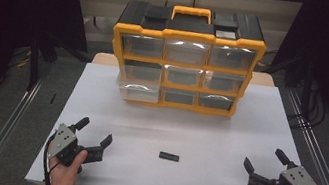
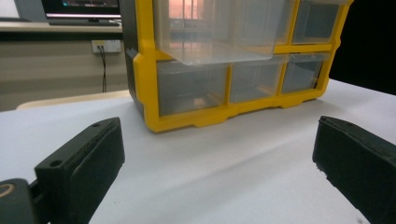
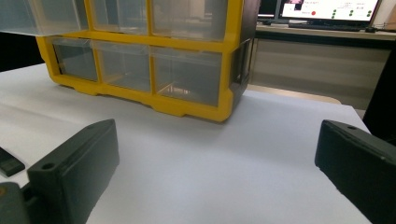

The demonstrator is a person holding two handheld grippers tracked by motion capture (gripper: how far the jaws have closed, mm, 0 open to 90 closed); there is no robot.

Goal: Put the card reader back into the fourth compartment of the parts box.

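Note:
A yellow and black drawer organiser (image 1: pixel 185 60) with clear drawers stands at the back middle of the white table (image 1: pixel 225 138). One clear drawer (image 1: pixel 139 91) in its left column is pulled part way out; it juts forward above the bottom row in the left gripper view (image 2: pixel 215 37). A small black block (image 1: pixel 169 156) lies flat near the front middle, and it also shows at the left edge of the right gripper view (image 3: pixel 8 163). My left gripper (image 1: pixel 94 130) is open and empty at the front left. My right gripper (image 1: pixel 263 159) is open and empty at the front right.
Metal rails run along both sides of the table (image 1: pixel 11 117) (image 1: pixel 322 164). Dark curtains hang left and right. A monitor (image 3: pixel 327 9) sits on a counter behind the organiser. Bare white surface lies between the grippers and the organiser.

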